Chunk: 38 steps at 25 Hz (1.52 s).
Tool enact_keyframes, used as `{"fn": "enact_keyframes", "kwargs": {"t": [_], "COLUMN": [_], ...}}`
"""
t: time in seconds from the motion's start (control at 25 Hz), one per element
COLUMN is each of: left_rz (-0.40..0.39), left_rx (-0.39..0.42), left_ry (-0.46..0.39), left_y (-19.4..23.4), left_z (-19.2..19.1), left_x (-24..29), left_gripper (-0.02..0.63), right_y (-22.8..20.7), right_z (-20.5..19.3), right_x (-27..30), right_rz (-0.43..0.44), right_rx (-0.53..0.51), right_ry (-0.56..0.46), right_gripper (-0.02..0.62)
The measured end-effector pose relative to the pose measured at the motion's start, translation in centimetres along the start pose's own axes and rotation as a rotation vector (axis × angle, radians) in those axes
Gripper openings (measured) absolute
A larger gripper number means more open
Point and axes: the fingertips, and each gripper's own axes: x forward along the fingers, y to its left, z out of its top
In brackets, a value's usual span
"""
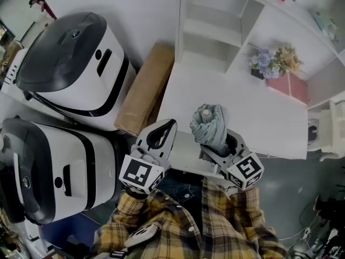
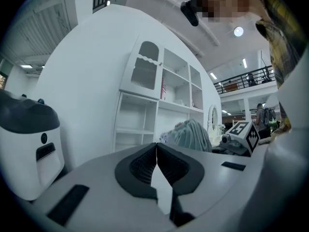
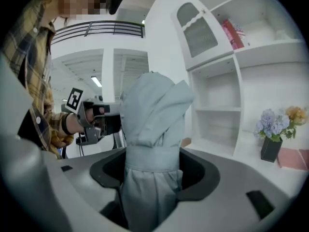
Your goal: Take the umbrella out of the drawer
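You wear a long-sleeved plaid flannel shirt (image 1: 161, 225) in yellow and dark checks, with dark blue denim (image 1: 180, 185) below it. A black band (image 3: 64, 124) circles your left wrist. Your left gripper (image 1: 160, 134) and right gripper (image 1: 219, 143) are pale grey shells, their jaws lined with black ribbed pads (image 2: 140, 166). Each carries a white cube (image 1: 141, 172) printed with black square markers.
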Motion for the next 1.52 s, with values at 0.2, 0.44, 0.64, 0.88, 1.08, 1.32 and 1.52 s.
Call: {"fn": "enact_keyframes", "kwargs": {"t": [0.2,0.44,0.64,0.88,1.08,1.32,1.52], "left_rz": [-0.047,-0.097,-0.132,-0.154,-0.159,-0.151,-0.147], "left_rx": [0.006,0.016,0.018,0.015,0.015,0.016,0.016], "left_ry": [0.006,-0.004,0.001,0.006,0.004,0.006,0.004], "left_y": [-1.3,-2.3,-3.1,-3.2,-3.0,-2.8,-2.5], "left_z": [0.3,1.0,1.1,1.0,1.0,1.0,1.1], "left_x": [1.1,2.8,4.1,4.7,4.6,4.4,4.2], "left_gripper": [0.021,0.021,0.021,0.021,0.021,0.021,0.021], "right_y": [-1.3,-2.7,-3.6,-4.1,-4.2,-4.3,-4.3], "right_z": [3.5,6.3,7.7,8.3,8.4,8.2,8.2], "right_x": [-2.7,-5.3,-6.9,-7.6,-7.5,-7.4,-7.4], "right_rz": [-0.061,-0.124,-0.146,-0.16,-0.163,-0.168,-0.173], "right_rx": [0.005,0.041,0.104,0.148,0.156,0.168,0.168], "right_ry": [-0.104,-0.213,-0.291,-0.338,-0.351,-0.36,-0.36], "right_gripper": [0.305,0.305,0.305,0.305,0.305,0.304,0.304]}}
